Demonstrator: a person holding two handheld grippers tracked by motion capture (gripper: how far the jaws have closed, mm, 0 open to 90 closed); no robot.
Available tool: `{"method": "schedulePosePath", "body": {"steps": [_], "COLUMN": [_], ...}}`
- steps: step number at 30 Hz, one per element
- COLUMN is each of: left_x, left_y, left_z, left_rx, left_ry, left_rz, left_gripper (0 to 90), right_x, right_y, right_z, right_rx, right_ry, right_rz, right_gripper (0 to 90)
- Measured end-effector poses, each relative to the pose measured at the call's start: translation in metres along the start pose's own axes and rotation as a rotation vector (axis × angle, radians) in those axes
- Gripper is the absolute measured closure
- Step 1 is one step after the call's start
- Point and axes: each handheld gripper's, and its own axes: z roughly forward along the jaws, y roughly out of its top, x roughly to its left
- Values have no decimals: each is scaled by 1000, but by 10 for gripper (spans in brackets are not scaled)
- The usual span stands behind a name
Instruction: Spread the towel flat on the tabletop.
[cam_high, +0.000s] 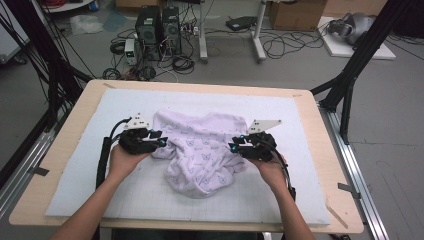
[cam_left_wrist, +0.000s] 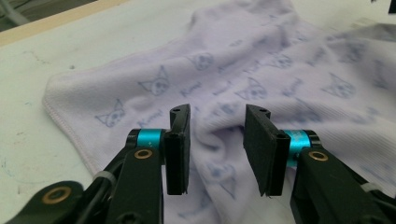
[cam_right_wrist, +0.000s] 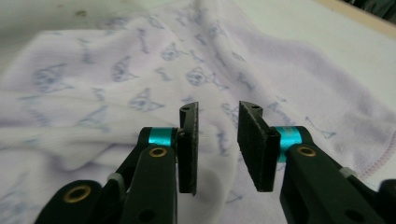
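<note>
Garment: a crumpled pale lilac cloth (cam_high: 200, 152) printed with small cat faces, lying near the middle of the white foam mat (cam_high: 75, 190).
Left gripper: the left gripper (cam_high: 161, 141) sits at the cloth's left edge, pointing in toward it.
Left jaws: parted by a moderate gap; in the left gripper view (cam_left_wrist: 217, 144) the cloth shows through the gap, neither pad pressing on it.
Right gripper: the right gripper (cam_high: 234, 146) sits at the cloth's right edge, facing the left one across the cloth.
Right jaws: parted a little narrower (cam_right_wrist: 218, 142); a fold of cloth lies behind the gap, unpinched.
Mat: covers the wooden table (cam_high: 327, 150) under the cloth.
</note>
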Motion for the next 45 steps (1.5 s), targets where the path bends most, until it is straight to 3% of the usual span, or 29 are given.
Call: {"method": "schedulePosePath", "body": {"steps": [4, 7, 9, 11, 15, 19, 21, 24, 27, 31, 38, 45], "left_x": [-16, -30, -39, -48, -60, -64, -66, -67, -67, -66, -76, -82], "left_y": [-10, -21, -28, -36, -45, -49, -51, -49, -46, -44, -34, -25], "left_z": [-14, -19, -21, -21, -13, 0, 6, 9, 2, -17, -60, -100], "left_rx": [9, 5, 1, 2, 44, 93, 101, 110, 97, 72, 27, -17], "left_ry": [-48, -90, -121, -179, -225, -263, -279, -278, -263, -223, -216, -182], "left_rz": [52, 73, 76, 92, 125, 135, 142, 139, 155, 148, 151, 165], "left_gripper": [582, 534, 506, 498, 496, 603, 714, 829, 853, 858, 861, 860], "right_x": [24, 42, 49, 54, 60, 64, 66, 67, 67, 72, 89, 104], "right_y": [-2, -13, -22, -32, -47, -54, -54, -52, -51, -48, -38, -24], "right_z": [-17, -24, -26, -25, -19, -4, 3, 7, 3, -11, -45, -70], "right_rx": [-24, -35, -41, -39, -21, 43, 79, 92, 87, 49, 3, -43], "right_ry": [16, 45, 63, 82, 114, 134, 127, 154, 164, 163, 164, 172], "right_rz": [-79, -110, -116, -111, -100, -96, -113, -124, -120, -126, -158, -196], "right_gripper": [640, 603, 584, 563, 535, 552, 631, 780, 823, 831, 843, 845]}}
